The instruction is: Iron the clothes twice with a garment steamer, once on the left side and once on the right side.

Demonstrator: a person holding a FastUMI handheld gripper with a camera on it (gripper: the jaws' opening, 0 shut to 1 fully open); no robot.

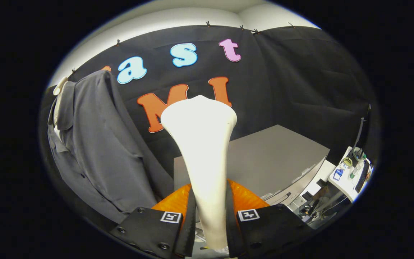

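Note:
A white garment steamer (pixel 203 151) stands upright between my fingers, its narrow handle pinched on both sides and its wide head flaring up beyond the fingertips. My gripper (pixel 210 216) is shut on that handle. A dark grey shirt (pixel 99 144) hangs on a pale hanger (pixel 60 86) to the left of the steamer, in front of the black cloth wall. The steamer head is to the right of the shirt and apart from it.
A grey table (pixel 275 158) lies beyond the fingers to the right. Further right and lower is a white desk (pixel 347 176) with small bottles and gear on it.

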